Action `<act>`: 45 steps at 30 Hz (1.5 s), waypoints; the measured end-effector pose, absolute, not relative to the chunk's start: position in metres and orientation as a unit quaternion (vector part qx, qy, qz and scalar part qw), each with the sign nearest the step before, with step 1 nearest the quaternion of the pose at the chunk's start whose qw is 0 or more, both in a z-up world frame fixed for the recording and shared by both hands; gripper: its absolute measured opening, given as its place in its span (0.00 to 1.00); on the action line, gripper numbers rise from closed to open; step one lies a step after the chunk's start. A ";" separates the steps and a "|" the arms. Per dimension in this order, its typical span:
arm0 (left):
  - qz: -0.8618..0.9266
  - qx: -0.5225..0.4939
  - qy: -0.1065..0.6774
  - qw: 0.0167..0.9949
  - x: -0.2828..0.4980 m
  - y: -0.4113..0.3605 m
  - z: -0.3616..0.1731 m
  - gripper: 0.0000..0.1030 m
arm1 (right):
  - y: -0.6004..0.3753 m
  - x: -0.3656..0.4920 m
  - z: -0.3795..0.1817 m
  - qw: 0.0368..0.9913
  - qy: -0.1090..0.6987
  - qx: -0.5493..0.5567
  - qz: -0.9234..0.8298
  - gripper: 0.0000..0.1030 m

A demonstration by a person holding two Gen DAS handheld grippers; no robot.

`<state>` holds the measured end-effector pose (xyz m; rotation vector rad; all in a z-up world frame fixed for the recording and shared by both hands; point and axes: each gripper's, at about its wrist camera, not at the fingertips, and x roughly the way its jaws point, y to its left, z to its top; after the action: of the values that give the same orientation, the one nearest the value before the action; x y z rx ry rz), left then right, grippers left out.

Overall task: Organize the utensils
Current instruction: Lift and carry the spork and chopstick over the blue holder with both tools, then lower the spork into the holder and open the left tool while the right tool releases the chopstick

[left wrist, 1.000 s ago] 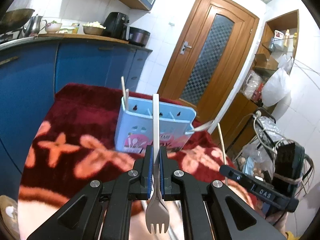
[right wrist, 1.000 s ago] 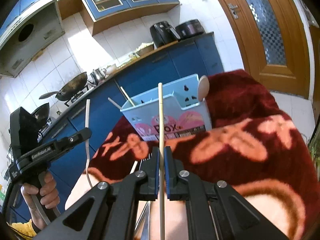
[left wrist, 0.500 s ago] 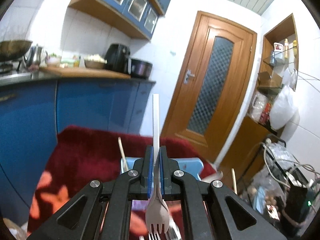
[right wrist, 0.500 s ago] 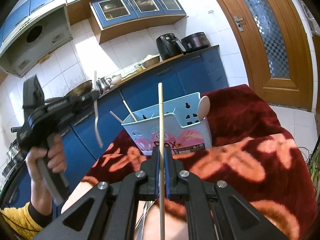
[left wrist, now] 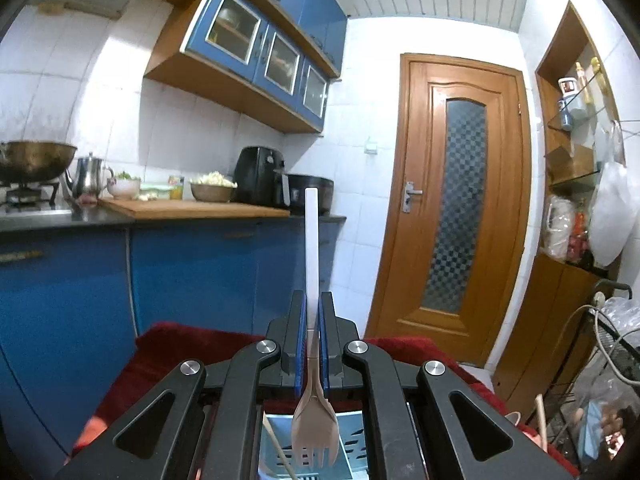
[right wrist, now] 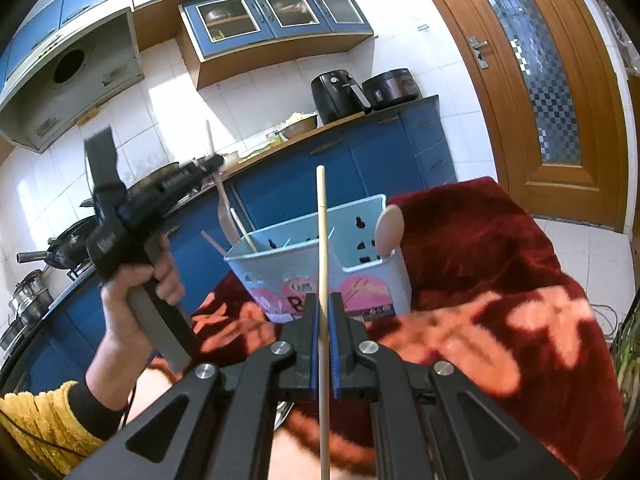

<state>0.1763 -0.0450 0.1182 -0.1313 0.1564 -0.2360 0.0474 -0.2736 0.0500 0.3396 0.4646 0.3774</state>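
My left gripper (left wrist: pixel 313 344) is clamped on a beige plastic spork with a long white handle (left wrist: pixel 312 400). Its prongs point down over the light blue plastic utensil holder (right wrist: pixel 320 264), whose slotted inside shows just below the spork in the left wrist view. In the right wrist view the same gripper (right wrist: pixel 212 164) hangs above the holder's left end, my left hand (right wrist: pixel 136 280) wrapped around its grip; that part is blurred, so I cannot say for sure whether the prongs have entered the holder.

My right gripper (right wrist: pixel 323 320) pinches a thin pale wooden chopstick (right wrist: pixel 322 240), which stands upright between the blue pads in front of the holder.

The holder stands on the dark red blanket with an orange flower pattern (right wrist: pixel 500 264). A beige spoon (right wrist: pixel 390 228) stands bowl-up in the holder's right compartment, and two pale sticks (right wrist: pixel 240 232) lean out of its left end. Behind the holder run the blue kitchen cabinets (right wrist: pixel 360 160).
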 end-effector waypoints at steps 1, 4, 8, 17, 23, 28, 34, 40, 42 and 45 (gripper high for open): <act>-0.117 -0.066 0.081 0.988 0.179 -0.046 0.115 0.05 | -0.273 0.049 0.052 0.943 0.226 0.164 0.184 0.06; -0.115 -0.066 0.091 0.987 0.186 -0.048 0.103 0.05 | -0.270 0.061 0.061 0.947 0.216 0.156 0.179 0.06; -0.116 -0.064 0.097 0.986 0.187 -0.049 0.093 0.05 | -0.265 0.082 0.072 0.953 0.201 0.147 0.172 0.06; -0.119 -0.061 0.098 0.986 0.188 -0.050 0.088 0.05 | -0.266 0.136 0.090 0.963 0.139 0.161 0.166 0.06; -0.122 -0.066 0.107 0.984 0.193 -0.051 0.083 0.05 | -0.263 0.166 0.088 0.975 0.107 0.145 0.128 0.06; -0.125 -0.064 0.106 0.984 0.193 -0.052 0.081 0.05 | -0.259 0.180 0.076 0.980 0.103 0.135 0.106 0.06; -0.125 -0.066 0.109 0.984 0.196 -0.051 0.079 0.05 | -0.248 0.179 0.066 0.983 0.112 0.100 0.106 0.06; -0.130 -0.068 0.118 0.982 0.195 -0.052 0.079 0.13 | -0.248 0.174 0.066 0.980 0.125 0.107 0.113 0.23; -0.132 -0.068 0.119 0.982 0.193 -0.053 0.081 0.19 | -0.250 0.169 0.068 0.979 0.125 0.112 0.114 0.24; -0.133 -0.068 0.118 0.982 0.189 -0.054 0.085 0.21 | -0.251 0.162 0.074 0.979 0.121 0.118 0.114 0.27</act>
<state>0.1887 -0.0538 0.0848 -0.1375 0.2371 -0.2672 0.1617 -0.2508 0.0735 0.2376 0.2447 0.2303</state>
